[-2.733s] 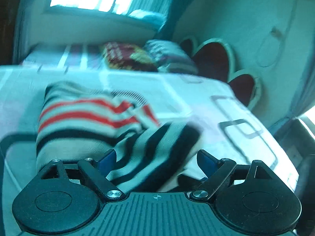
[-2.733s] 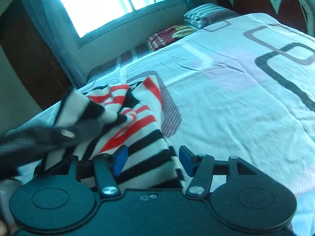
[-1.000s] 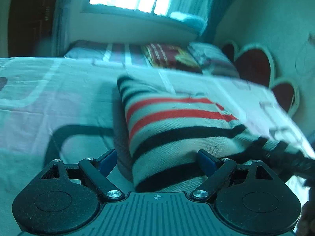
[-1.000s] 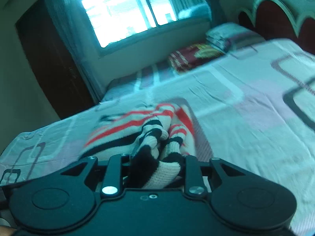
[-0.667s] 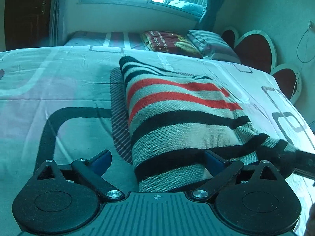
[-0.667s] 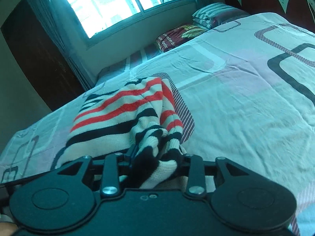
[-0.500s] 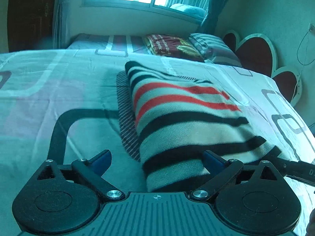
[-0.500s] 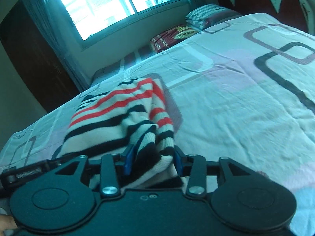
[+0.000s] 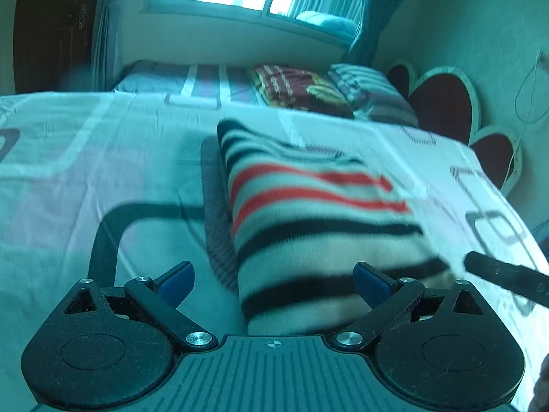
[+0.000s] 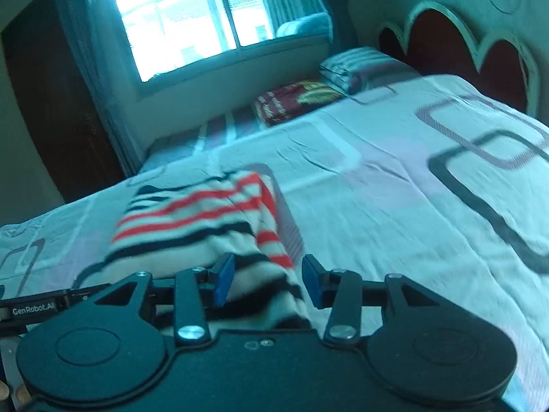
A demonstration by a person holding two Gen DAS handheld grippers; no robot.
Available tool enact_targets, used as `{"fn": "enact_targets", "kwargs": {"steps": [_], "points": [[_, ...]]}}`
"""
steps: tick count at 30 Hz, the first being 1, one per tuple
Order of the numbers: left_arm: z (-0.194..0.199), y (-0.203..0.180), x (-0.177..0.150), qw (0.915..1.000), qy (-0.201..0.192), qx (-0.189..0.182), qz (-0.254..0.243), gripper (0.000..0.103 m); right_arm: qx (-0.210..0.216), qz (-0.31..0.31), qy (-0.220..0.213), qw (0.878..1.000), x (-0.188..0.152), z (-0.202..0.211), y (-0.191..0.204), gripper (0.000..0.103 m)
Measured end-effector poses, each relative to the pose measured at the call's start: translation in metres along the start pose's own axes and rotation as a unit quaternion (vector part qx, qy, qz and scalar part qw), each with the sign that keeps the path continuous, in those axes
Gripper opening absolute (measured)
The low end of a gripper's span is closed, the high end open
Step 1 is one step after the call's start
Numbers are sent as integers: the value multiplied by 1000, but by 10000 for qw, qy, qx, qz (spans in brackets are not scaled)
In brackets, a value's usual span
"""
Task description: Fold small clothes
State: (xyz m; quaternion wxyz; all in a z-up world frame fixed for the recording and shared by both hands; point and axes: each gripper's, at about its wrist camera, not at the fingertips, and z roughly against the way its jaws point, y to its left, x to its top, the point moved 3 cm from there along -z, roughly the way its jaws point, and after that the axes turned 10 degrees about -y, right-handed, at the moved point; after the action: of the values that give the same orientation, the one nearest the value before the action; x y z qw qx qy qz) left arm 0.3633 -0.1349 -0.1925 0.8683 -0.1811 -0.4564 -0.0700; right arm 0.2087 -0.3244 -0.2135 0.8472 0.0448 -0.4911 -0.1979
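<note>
A folded knit sweater (image 9: 319, 226) with black, red and cream stripes lies flat on the bed sheet (image 9: 68, 171). My left gripper (image 9: 274, 279) hovers open and wide over the sweater's near edge, its blue pads clear of the knit. In the right wrist view the sweater (image 10: 192, 226) sits left of centre. The right gripper (image 10: 267, 283) is at its near right corner; its jaws are closing with the striped edge loose between them, pads not pressing. The other gripper's black finger shows at the edge of each view (image 9: 507, 278), (image 10: 34, 309).
The patterned sheet (image 10: 411, 223) stretches wide to the right of the sweater. A maroon cushion (image 9: 295, 86) and a striped pillow (image 9: 370, 92) lie at the far end under the window. The scalloped red headboard (image 10: 463, 48) lines the right side.
The right gripper let go of the bunched sleeve edge it was squeezing, and its jaws came apart. The left jaws widened a little. Both grippers drew back and up from the sweater.
</note>
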Motion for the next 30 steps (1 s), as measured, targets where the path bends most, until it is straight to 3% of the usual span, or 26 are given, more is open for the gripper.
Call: {"fn": "enact_targets", "kwargs": {"steps": [7, 14, 19, 25, 30], "points": [[-42, 3, 32, 9992, -110, 367, 107, 98, 257, 388, 152, 9988, 26, -63, 31, 30], [-100, 13, 40, 9975, 177, 633, 277, 98, 392, 62, 505, 9979, 31, -132, 31, 28], [-135, 21, 41, 9956, 303, 818, 333, 98, 112, 867, 622, 9942, 19, -169, 36, 26], [-153, 25, 35, 9956, 282, 831, 336, 98, 212, 717, 284, 9968, 9, -174, 28, 31], [-149, 24, 36, 9953, 259, 869, 348, 99, 196, 732, 336, 9966, 10, -171, 25, 32]]}}
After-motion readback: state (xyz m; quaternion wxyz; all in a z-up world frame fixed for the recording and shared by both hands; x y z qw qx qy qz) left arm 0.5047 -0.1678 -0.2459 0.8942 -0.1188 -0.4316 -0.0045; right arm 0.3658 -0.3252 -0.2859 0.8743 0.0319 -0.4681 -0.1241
